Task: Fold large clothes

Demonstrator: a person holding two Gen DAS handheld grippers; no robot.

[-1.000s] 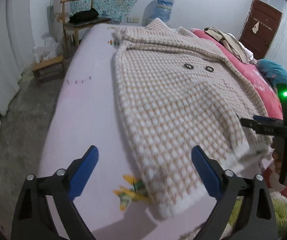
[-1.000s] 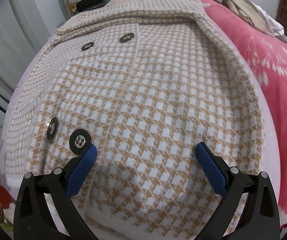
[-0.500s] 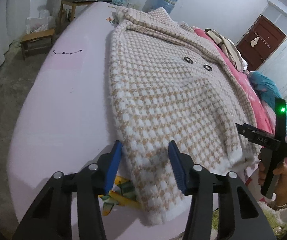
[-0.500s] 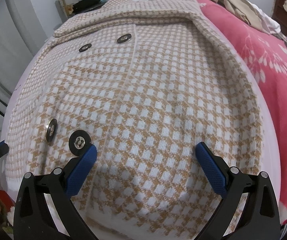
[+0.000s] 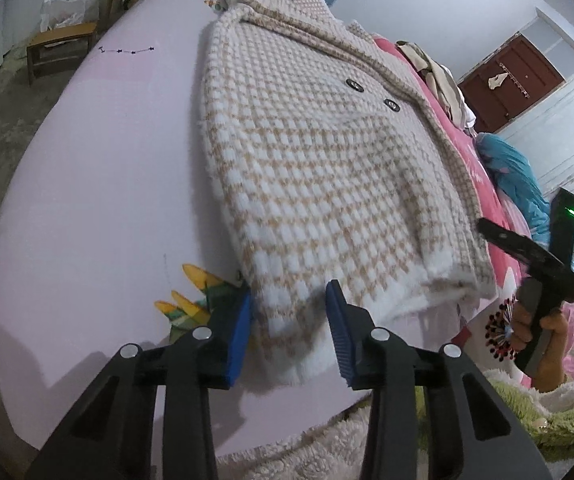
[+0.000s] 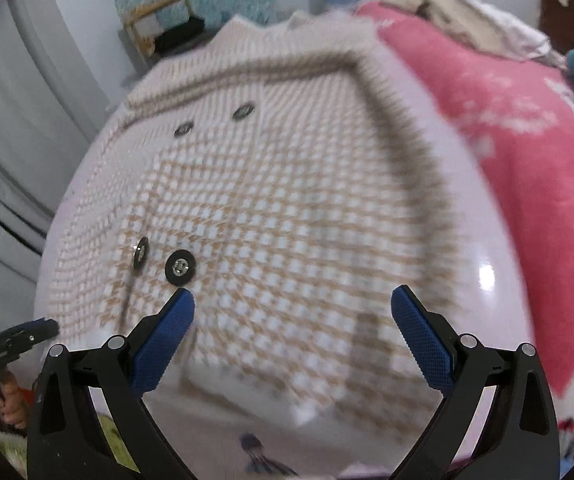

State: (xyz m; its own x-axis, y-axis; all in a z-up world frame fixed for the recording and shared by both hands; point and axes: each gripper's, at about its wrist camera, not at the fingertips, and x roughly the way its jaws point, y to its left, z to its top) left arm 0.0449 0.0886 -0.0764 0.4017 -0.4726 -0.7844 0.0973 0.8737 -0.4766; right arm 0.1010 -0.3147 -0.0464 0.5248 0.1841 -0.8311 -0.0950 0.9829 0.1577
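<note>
Bed (image 5: 87,168) with a pale pink sheet takes up most of both views; a red blanket (image 6: 507,152) covers its far side. Coat (image 5: 319,168), thick checked tan-and-white knit with dark snap buttons, lies flat along the sheet, collar toward the far wall, white-edged hem at the near edge of the bed.

Handling, my read: bulky and heavy for a garment, soft, floppy, fuzzy pile so not slippery. It will sag and drag if lifted at one point. Best taken at both hem corners, pinching the doubled white edge, then carried toward the collar.

Left gripper (image 5: 289,332) sits at the near-left hem corner, jaws closing, corner of knit between the blue pads; the left pad looks to touch the fabric edge, the right one shows a gap, so not clamped yet.

Right gripper (image 6: 291,332) hovers over the other hem area, jaws wide apart, nothing held; that view is motion-blurred.

Small printed cartoon patch (image 5: 195,300) on the sheet pokes out beside the left pad.
</note>
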